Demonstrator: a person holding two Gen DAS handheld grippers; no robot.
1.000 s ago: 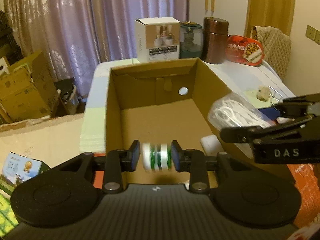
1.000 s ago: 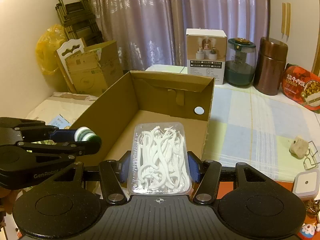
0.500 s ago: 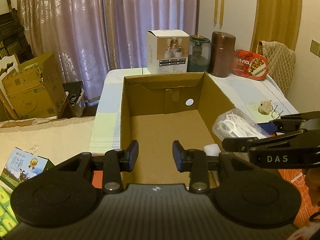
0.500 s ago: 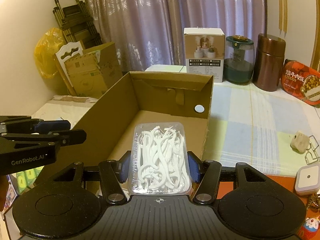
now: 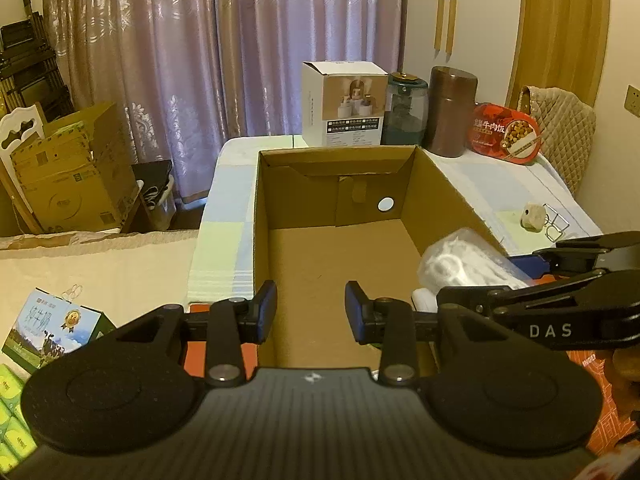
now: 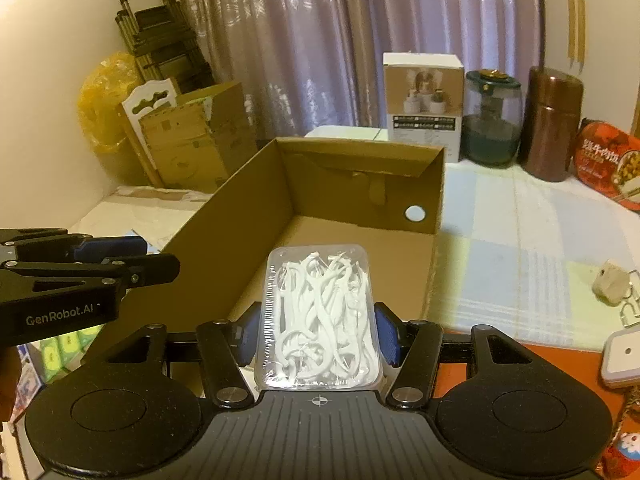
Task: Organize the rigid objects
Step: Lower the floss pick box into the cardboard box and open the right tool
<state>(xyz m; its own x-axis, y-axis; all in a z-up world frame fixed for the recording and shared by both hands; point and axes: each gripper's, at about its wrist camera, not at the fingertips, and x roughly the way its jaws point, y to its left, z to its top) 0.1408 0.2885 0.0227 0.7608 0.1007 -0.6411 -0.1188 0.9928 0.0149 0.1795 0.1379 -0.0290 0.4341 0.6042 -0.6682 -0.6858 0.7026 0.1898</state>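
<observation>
**Left hand-held gripper emptied at the carton; floss-pick pack waits in the right**

We see the left hand-held gripper with its jaws a narrow gap apart and nothing between them. A second ago a green-and-white roll sat clamped in that gap, and half a second ago it was already gone. The gripper hangs over the near end of the open cardboard carton, which stands on the bench. The roll itself shows in neither view. We judge that it lies at the near end of the carton floor, hidden under the gripper body, but we cannot confirm this. The far part of the floor is bare.

The right hand-held gripper has not changed. Its jaws are part-way closed on the two long sides of a clear pack of white floss picks. It holds the pack level above the near right part of the carton, just inside the right wall. From the left wrist view, the pack projects over that wall.

For the task, we take one rigid object as delivered and the left side as free for another pick. The pack appears next in line. It needs lowering to the carton floor before release.
</observation>
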